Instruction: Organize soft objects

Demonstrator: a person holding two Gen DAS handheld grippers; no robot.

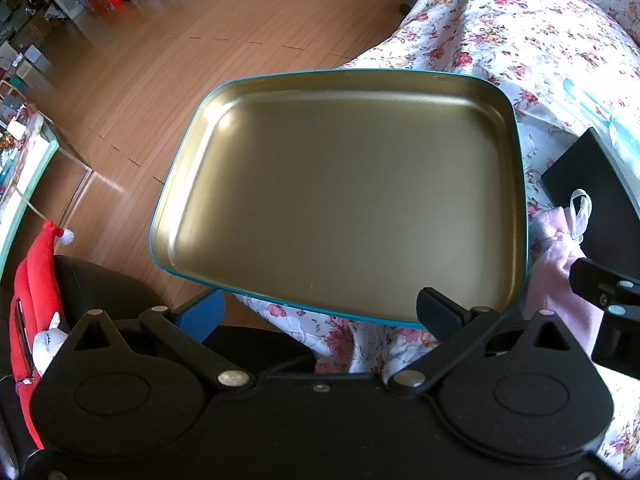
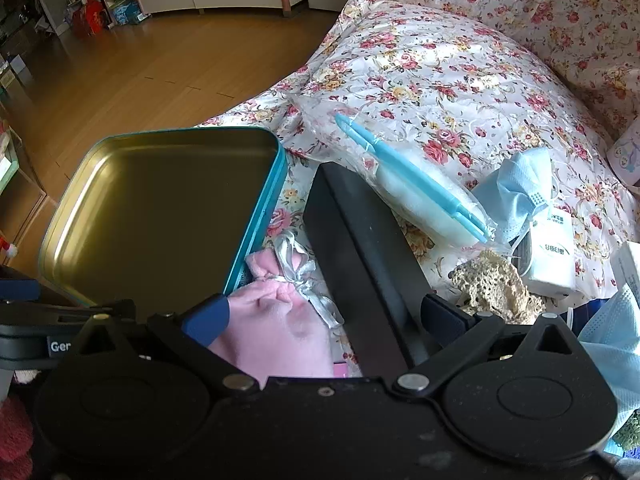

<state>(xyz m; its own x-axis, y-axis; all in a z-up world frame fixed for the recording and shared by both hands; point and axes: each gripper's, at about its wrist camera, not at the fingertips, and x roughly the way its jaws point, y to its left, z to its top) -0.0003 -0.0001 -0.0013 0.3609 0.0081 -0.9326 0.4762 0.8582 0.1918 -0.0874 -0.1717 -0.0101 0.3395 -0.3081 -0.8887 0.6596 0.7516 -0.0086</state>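
A shallow teal tin with a gold inside [image 1: 344, 200] lies empty on the flowered bedcover; it also shows in the right wrist view [image 2: 160, 216]. My left gripper [image 1: 320, 312] is open at the tin's near edge. A pink drawstring pouch [image 2: 276, 320] with a silver ribbon lies between the tin and a black box [image 2: 360, 248]; in the left wrist view the pouch [image 1: 556, 264] shows right of the tin. My right gripper [image 2: 324, 316] is open, wide around the pouch and the box's near end.
A clear bag with blue sticks [image 2: 420, 184], a light blue face mask [image 2: 520, 192], a beige crochet piece [image 2: 492, 284] and a white packet [image 2: 552, 252] lie on the bed to the right. A red plush toy [image 1: 36, 280] is at the left. Wooden floor lies beyond the bed edge.
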